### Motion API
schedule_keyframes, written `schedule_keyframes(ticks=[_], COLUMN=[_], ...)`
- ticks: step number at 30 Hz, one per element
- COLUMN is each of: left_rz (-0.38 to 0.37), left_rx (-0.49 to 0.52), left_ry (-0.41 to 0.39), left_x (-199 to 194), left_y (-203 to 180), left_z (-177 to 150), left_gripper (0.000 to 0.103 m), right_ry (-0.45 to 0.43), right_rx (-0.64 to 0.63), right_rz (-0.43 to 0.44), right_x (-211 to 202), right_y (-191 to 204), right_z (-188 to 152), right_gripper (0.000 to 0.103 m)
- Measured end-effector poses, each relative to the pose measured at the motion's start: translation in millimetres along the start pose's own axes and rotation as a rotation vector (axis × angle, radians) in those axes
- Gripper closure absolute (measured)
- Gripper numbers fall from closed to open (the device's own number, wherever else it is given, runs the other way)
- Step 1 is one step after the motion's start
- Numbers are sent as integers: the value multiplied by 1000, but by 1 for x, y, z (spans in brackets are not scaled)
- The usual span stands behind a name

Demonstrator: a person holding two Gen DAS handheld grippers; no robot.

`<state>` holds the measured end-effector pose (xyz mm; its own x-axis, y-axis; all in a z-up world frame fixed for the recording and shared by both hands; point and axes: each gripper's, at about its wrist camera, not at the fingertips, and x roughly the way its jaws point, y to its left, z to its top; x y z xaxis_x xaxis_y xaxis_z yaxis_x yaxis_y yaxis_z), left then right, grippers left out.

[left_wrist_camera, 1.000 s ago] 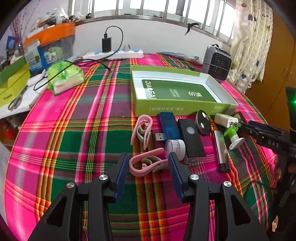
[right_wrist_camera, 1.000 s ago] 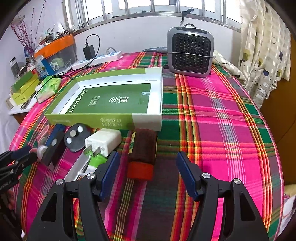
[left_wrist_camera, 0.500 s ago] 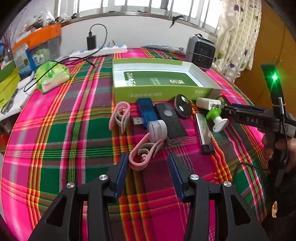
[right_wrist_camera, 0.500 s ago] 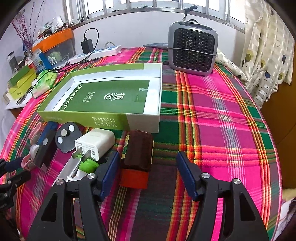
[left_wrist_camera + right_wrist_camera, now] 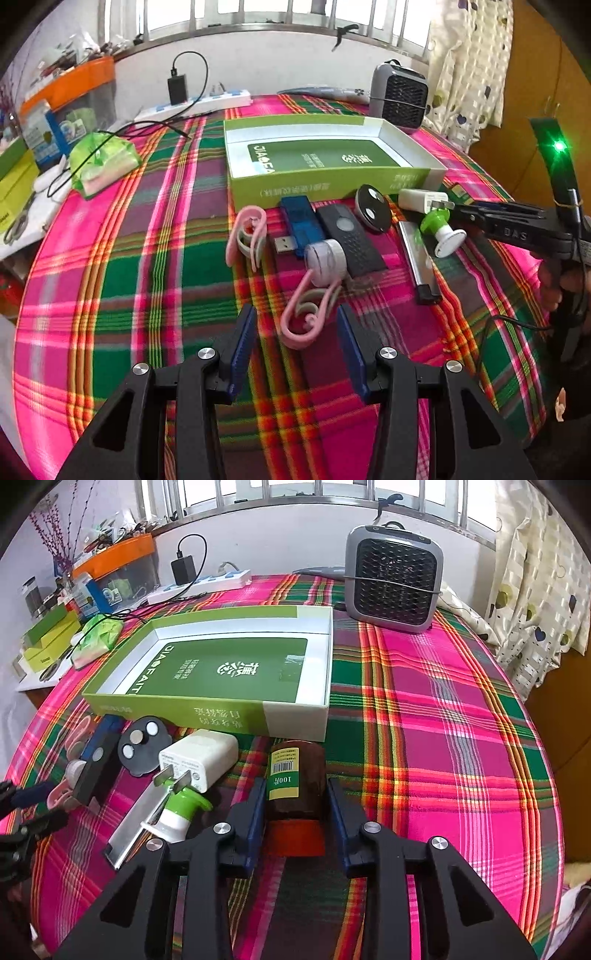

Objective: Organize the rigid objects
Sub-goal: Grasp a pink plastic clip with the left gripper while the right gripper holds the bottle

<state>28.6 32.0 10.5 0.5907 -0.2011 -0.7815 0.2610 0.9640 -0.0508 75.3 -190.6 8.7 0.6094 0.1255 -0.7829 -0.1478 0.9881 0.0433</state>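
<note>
My right gripper [image 5: 295, 812] just closed on brown bottle [image 5: 297, 781], lower centre; left gripper [image 5: 295, 347] wide around pink clip [image 5: 306, 317].

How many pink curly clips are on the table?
2. One pink clip lies just in front of the green box; the other pink clip lies between the left gripper's open fingers. None seem hidden.

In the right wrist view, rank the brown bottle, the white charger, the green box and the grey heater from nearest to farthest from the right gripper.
1. brown bottle, lying between the right gripper pads, which have just closed on it.
2. white charger, left of the bottle.
3. green box, behind both.
4. grey heater, far back right.
</note>
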Motion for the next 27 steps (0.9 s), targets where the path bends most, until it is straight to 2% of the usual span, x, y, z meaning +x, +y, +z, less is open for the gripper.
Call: schedule_keyframes(ticks=[18, 27], left_rz=[2, -83], left_rx=[88, 81], left_ry=[30, 25], left_x=[16, 4], left_y=[-8, -20], left_z=[11, -1], left_gripper=[59, 60], right_ry=[-2, 1], right_rx=[9, 14], right_rz=[4, 8], right_x=[-5, -5], right_y=[2, 2], right_z=[-4, -7], right_gripper=[70, 70])
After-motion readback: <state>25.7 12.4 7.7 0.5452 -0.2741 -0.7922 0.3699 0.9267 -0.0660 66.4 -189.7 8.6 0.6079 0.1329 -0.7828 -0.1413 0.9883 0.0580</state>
